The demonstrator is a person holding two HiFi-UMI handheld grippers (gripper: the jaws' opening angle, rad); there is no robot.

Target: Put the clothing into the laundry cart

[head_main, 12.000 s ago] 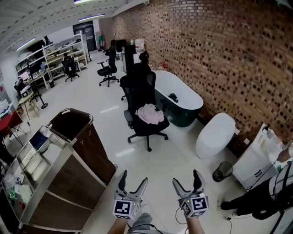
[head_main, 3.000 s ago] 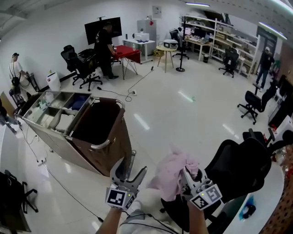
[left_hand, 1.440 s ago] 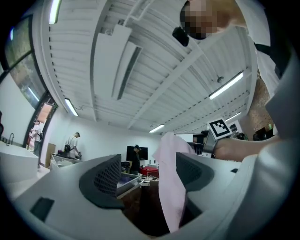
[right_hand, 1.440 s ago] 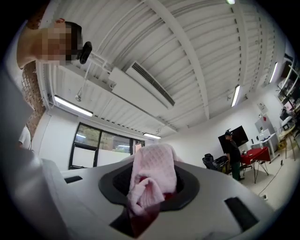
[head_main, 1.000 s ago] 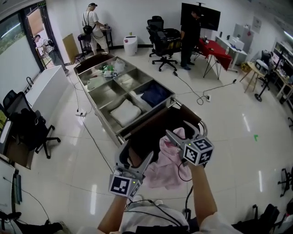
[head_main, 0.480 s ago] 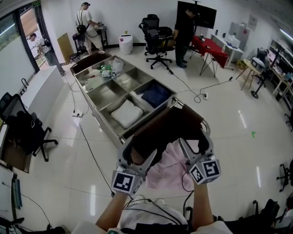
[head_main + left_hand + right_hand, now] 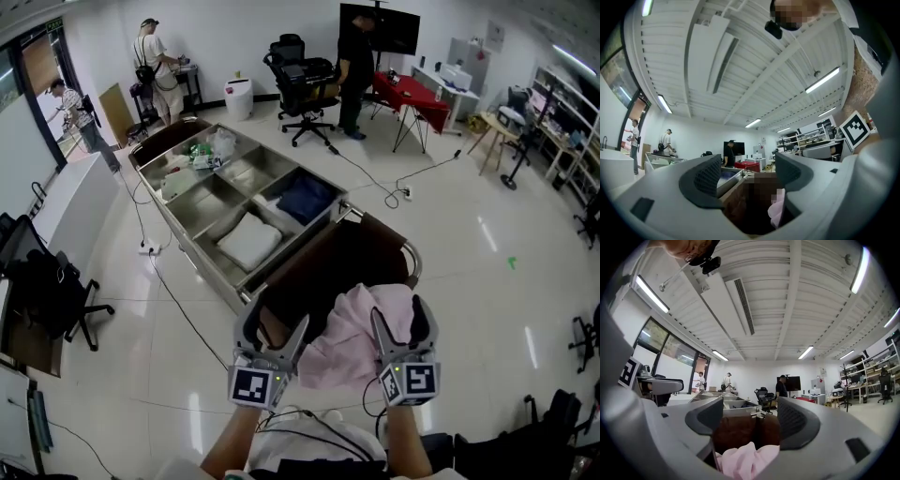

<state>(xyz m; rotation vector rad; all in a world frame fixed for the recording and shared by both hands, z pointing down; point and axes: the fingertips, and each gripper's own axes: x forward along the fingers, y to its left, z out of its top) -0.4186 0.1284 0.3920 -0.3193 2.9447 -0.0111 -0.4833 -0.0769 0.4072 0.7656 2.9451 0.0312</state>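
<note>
- Trays of the steel trolley point(image 7: 202, 202) adjoin the far left side of the cart and hold folded items. The drop should land short of them, in the bag alone.
- Left gripper point(image 7: 273, 330) hovers near the cart's near-left corner with its jaws apart and nothing between them. It is free to tuck in any trailing cloth, and otherwise it is best held out of the falling path.
- Laundry cart point(image 7: 319, 267) stands just ahead of both grippers, its brown bag open and its mouth unobstructed.
- Clothing point(image 7: 356, 328), a pink bunch, hangs at the cart's near edge. Part of it seems to sit over the opening and part nearer the person. It probably needs carrying forward until the whole bundle is above the dark opening.
- Right gripper point(image 7: 397, 319) has its jaws half closed, clamped on a fold of the clothing low between them. Tipping it downward and opening wide should let the cloth slide off without snagging on the pads.
</note>
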